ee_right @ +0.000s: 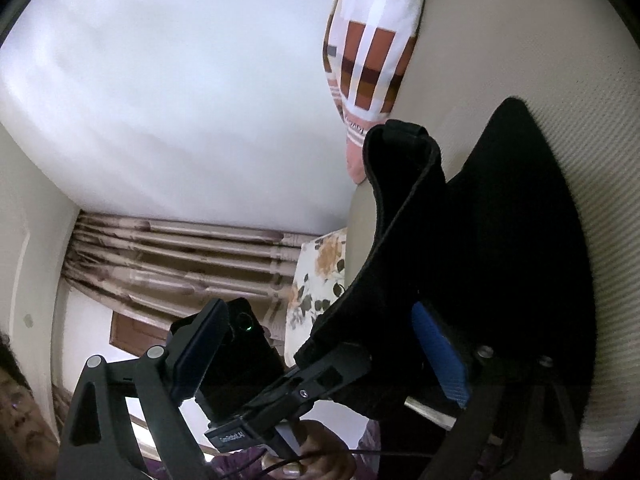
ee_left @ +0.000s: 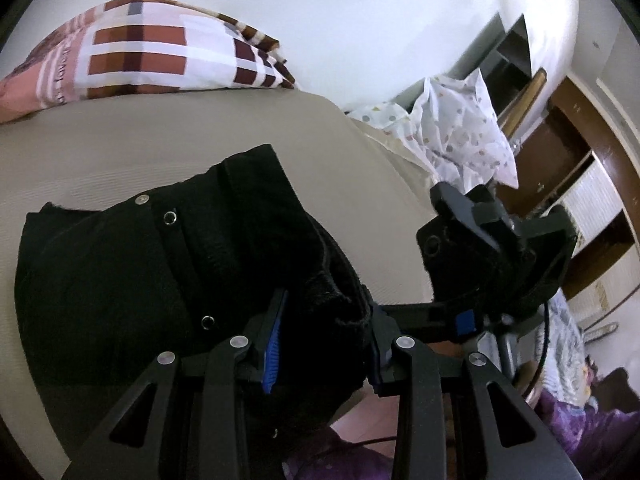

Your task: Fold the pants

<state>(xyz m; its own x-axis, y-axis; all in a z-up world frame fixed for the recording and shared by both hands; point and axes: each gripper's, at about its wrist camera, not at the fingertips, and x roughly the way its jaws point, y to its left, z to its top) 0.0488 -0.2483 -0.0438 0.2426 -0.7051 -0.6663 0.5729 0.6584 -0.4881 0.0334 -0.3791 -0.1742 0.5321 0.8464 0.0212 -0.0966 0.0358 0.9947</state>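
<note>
The black pants lay bunched on the beige bed, waistband end up, with several metal snaps showing along the front opening. Part of the fabric hung off the bed's near edge.

The left tool pointed down at the pants. Its jaws stood narrow and clamped a thick fold of the waistband; the blue pad of the left finger pressed against the cloth, and the cloth filled the gap to the other finger.

The right tool was seen in the left view to the right of the bed edge, rolled onto its side. In its own view the jaws stood wide and were opening slightly. One finger hung free of the cloth with open air beside it. The other finger's blue pad lay against the pants, but nothing pressed the cloth from the other side, so the grip was released. A strip of waistband rose upward just past that pad, curling over at its top.

A hand held the left tool's handle at the bottom of the right view.

A plaid pillow sat at the far end of the bed, well apart from the pants. A white spotted cloth lay crumpled off the bed's far corner. A floral cushion and striped curtains showed in the right view beyond the bed.
</note>
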